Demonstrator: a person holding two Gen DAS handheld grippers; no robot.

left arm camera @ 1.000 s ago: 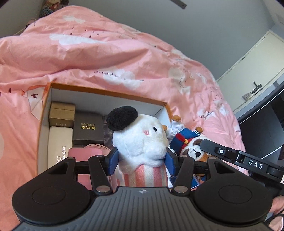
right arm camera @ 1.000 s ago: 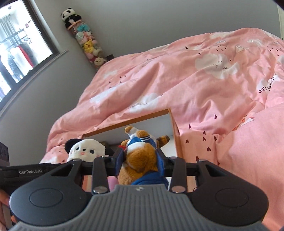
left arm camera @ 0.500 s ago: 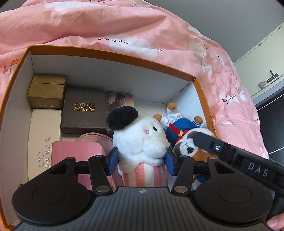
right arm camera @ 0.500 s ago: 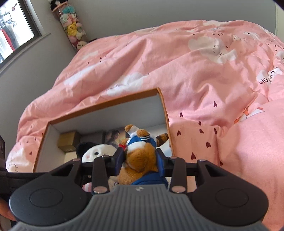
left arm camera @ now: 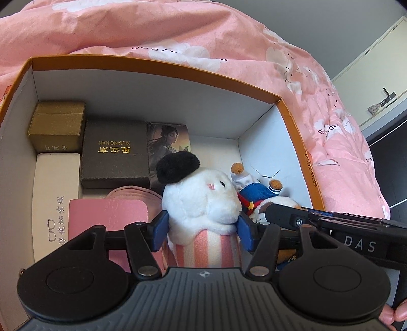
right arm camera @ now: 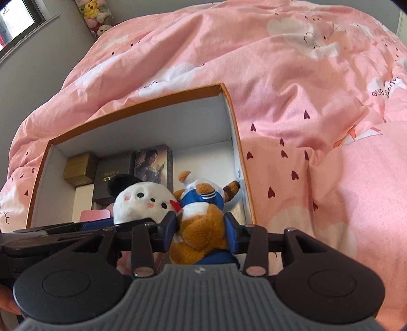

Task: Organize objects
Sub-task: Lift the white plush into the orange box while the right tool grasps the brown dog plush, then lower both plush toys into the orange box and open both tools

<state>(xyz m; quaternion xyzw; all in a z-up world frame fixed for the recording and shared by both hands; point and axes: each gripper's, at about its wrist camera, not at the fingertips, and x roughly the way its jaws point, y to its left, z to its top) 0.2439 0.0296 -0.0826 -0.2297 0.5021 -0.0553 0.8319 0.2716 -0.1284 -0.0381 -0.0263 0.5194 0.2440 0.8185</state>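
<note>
Bed (left arm camera: pixel 178 30): one box (left arm camera: pixel 157 63), two plush toys (left arm camera: pixel 203 201).

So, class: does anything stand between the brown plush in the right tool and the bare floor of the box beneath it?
Nothing visible does. The brown plush hangs over bare white floor by the box's right wall; the white plush sits beside it, not beneath.

A home bedroom: a bed under a rumpled pink duvet (right arm camera: pixel 292 101) printed with clouds and hearts, plush toys (right arm camera: pixel 98 15) stacked in the corner by a window (right arm camera: pixel 15 23)
</note>
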